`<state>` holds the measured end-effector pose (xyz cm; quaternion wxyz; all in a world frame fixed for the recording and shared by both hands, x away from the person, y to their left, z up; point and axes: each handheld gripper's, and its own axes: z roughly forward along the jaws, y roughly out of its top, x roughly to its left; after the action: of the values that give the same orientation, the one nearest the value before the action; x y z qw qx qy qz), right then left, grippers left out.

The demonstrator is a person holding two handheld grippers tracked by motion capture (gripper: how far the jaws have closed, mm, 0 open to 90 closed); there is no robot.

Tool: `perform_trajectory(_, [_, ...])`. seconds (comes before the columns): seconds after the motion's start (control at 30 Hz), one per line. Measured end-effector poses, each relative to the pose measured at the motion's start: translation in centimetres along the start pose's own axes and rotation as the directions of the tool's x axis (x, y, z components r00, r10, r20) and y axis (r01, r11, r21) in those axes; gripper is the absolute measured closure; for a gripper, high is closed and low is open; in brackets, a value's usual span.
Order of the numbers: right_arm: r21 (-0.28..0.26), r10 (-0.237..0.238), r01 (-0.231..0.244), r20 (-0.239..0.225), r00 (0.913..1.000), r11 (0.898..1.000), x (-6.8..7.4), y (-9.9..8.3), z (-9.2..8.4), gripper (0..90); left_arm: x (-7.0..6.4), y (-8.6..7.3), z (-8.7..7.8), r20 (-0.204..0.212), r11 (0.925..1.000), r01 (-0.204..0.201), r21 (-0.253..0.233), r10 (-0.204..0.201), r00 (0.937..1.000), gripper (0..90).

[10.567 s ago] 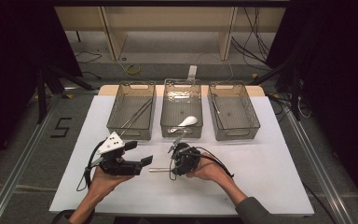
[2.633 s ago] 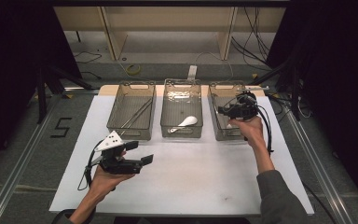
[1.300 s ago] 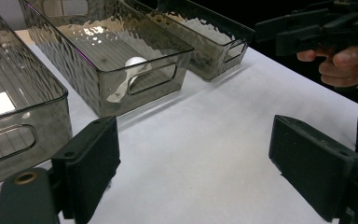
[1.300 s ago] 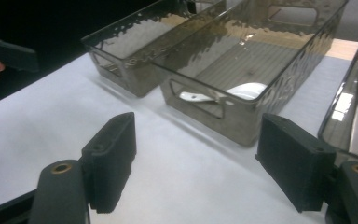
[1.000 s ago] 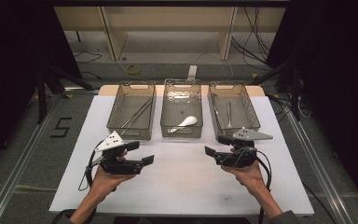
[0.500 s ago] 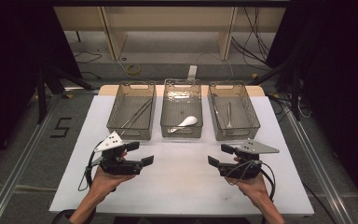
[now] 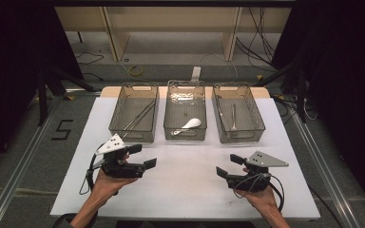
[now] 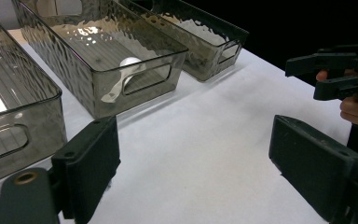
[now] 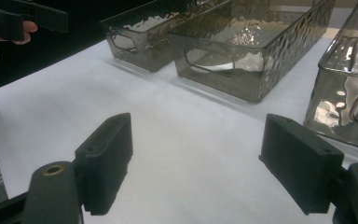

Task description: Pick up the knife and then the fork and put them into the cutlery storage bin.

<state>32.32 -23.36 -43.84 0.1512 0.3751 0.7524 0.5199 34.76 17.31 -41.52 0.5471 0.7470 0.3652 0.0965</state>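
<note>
Three clear ribbed bins stand in a row at the back of the white table (image 7: pixel 185 190). The left bin (image 7: pixel 134 114) holds thin metal sticks (image 7: pixel 140 116). A white spoon (image 7: pixel 190 124) lies in the middle bin (image 7: pixel 185 116), and a metal utensil (image 7: pixel 233 116) in the right bin (image 7: pixel 238 114). My left gripper (image 7: pixel 143 156) hovers open over the front left of the table, its jaws wide apart and bare in the left gripper view (image 8: pixel 200 158). At the front right my right gripper (image 7: pixel 228 166) is open too, with nothing between its jaws (image 9: pixel 196 163).
The two grippers face each other across bare white table. The right gripper (image 8: pixel 335 74) shows far off in the left gripper view, the left gripper (image 9: pixel 23 18) in the right gripper view. Cables and shelving lie beyond the table's far edge; dark floor flanks both sides.
My right gripper has come back from over the right bin to the front right of the table and settled a little nearer the front edge. The left gripper has stayed put.
</note>
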Motion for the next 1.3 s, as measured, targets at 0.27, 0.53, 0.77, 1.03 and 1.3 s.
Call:
perform_trajectory(0.27, [0.008, 0.009, -0.009, 0.017, 0.9998, 1.000, -0.09, -0.25, -0.25, 25.0, -0.02, -0.06, -0.14, 0.004, 1.0000, -0.007, 0.000, 0.007, 1.0000, 15.3])
perform_trajectory(0.53, [0.003, 0.007, -0.007, 0.022, 0.9997, 1.000, -0.09, -0.26, -0.34, 25.0, -0.01, -0.04, -0.11, 0.007, 1.0000, -0.004, 0.000, 0.004, 1.0000, 15.3])
perform_trajectory(0.77, [0.000, 0.000, 0.000, 0.024, 0.9997, 1.000, -0.05, -0.23, -0.36, 24.9, -0.05, -0.03, -0.09, 0.006, 1.0000, -0.006, 0.000, 0.006, 1.0000, 15.3])
perform_trajectory(1.03, [0.001, -0.007, 0.007, 0.025, 0.9997, 1.000, 0.00, -0.21, -0.34, 24.9, -0.04, -0.04, -0.09, 0.005, 1.0000, -0.007, 0.001, 0.007, 1.0000, 15.3])
perform_trajectory(1.3, [0.001, -0.010, 0.010, 0.027, 0.9996, 1.000, 0.07, -0.19, -0.35, 24.9, -0.05, -0.03, -0.08, 0.005, 1.0000, -0.007, 0.001, 0.007, 1.0000, 15.3])
